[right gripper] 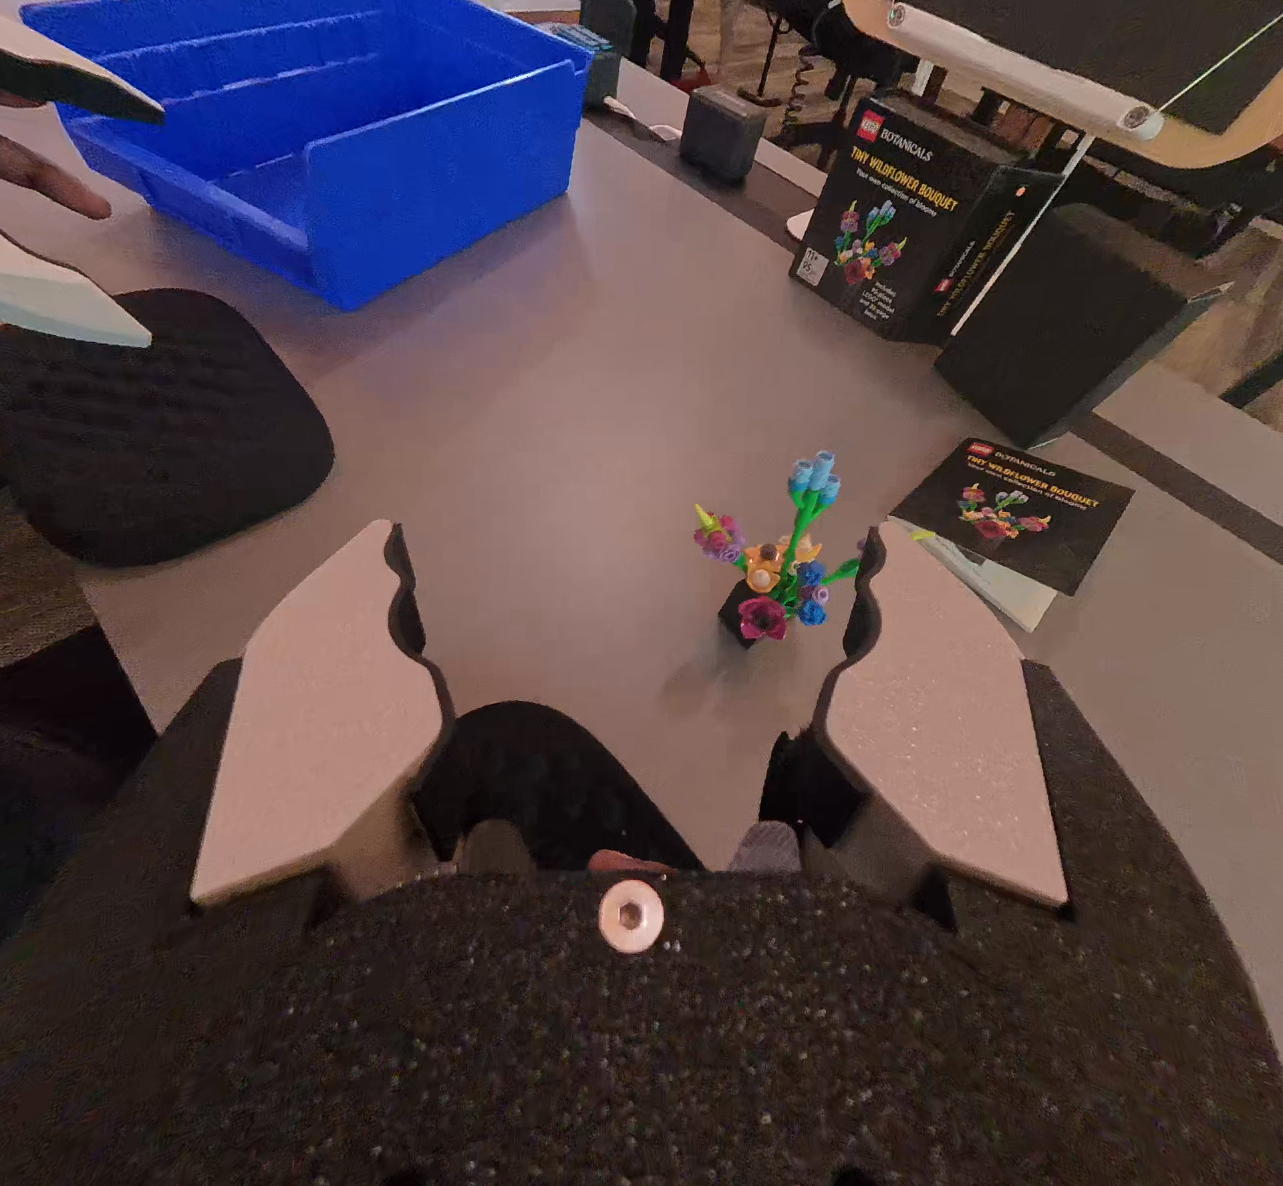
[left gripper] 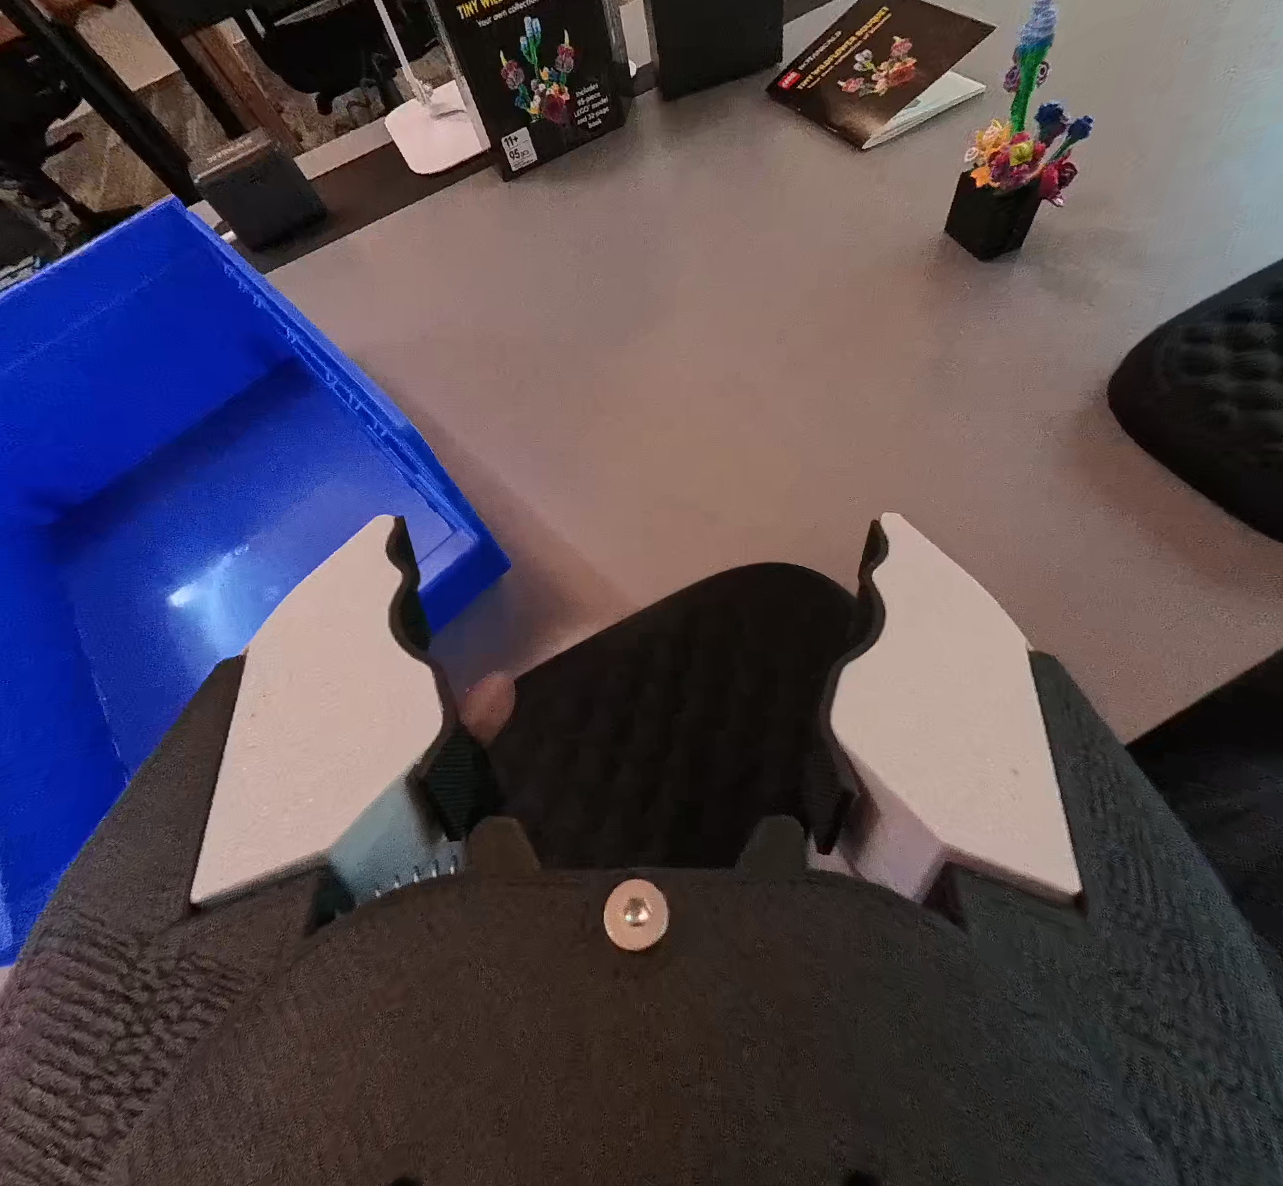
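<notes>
A small brick-built flower bouquet (right gripper: 777, 562) in a black pot stands on the grey table (right gripper: 555, 424), just ahead of my right gripper (right gripper: 635, 542), close to its right finger. The right gripper is open and empty. The bouquet also shows far right in the left wrist view (left gripper: 1017, 160). My left gripper (left gripper: 635, 531) is open and empty, above a black textured pad (left gripper: 666, 687), with a blue bin (left gripper: 208, 458) at its left. The left gripper's fingertips (right gripper: 76, 90) show at the left edge of the right wrist view, beside the blue bin (right gripper: 389, 132).
A black product box (right gripper: 882, 215) and a tall black block (right gripper: 1055, 319) stand at the table's back. A black booklet (right gripper: 1013, 514) lies right of the bouquet. Another black pad (right gripper: 160, 424) lies left. A white lamp base (left gripper: 437, 125) and a small dark cube (right gripper: 722, 125) sit at the back. To reach the small brick-built flower bouquet (right gripper: 777, 562) in a straight line is about 10 centimetres for my right fingers, about 25 centimetres for my left.
</notes>
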`<state>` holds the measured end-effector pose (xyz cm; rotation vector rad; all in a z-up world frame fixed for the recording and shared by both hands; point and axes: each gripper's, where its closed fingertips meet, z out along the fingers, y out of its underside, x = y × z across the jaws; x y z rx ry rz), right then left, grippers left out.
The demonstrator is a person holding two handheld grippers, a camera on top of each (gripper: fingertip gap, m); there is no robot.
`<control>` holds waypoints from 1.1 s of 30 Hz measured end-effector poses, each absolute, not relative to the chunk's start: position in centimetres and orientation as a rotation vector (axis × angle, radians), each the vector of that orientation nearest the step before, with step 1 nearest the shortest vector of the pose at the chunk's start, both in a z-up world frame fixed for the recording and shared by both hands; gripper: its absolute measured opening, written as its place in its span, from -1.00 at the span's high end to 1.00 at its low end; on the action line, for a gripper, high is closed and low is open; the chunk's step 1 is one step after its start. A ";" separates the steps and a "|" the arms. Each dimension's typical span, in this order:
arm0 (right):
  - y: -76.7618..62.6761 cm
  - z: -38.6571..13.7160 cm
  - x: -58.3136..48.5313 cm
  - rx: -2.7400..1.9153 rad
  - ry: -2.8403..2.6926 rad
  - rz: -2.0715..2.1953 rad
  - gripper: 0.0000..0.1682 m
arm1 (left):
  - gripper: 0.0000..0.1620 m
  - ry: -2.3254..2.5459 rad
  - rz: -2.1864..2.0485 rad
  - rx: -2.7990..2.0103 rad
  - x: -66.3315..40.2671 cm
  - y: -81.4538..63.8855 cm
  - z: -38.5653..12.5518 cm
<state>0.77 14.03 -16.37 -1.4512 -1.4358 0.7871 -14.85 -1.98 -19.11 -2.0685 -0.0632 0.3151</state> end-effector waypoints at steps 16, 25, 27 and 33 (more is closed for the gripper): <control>38.5 -11.0 -13.0 -1.330 -1.742 0.818 -0.19 | -0.36 -0.010 0.183 -2.042 -14.4 1.2 -18.7; 47.5 -16.5 -18.6 -1.480 -2.003 0.496 -0.21 | -0.33 0.079 0.139 -2.039 -14.2 1.9 -19.1; 47.5 -17.6 -19.5 -1.482 -2.068 0.442 -0.17 | -0.32 0.090 0.126 -2.040 -14.2 2.0 -19.2; 47.7 -20.5 -20.4 -1.480 -2.267 0.192 0.28 | -0.31 0.123 0.132 -2.016 -13.7 2.4 -19.0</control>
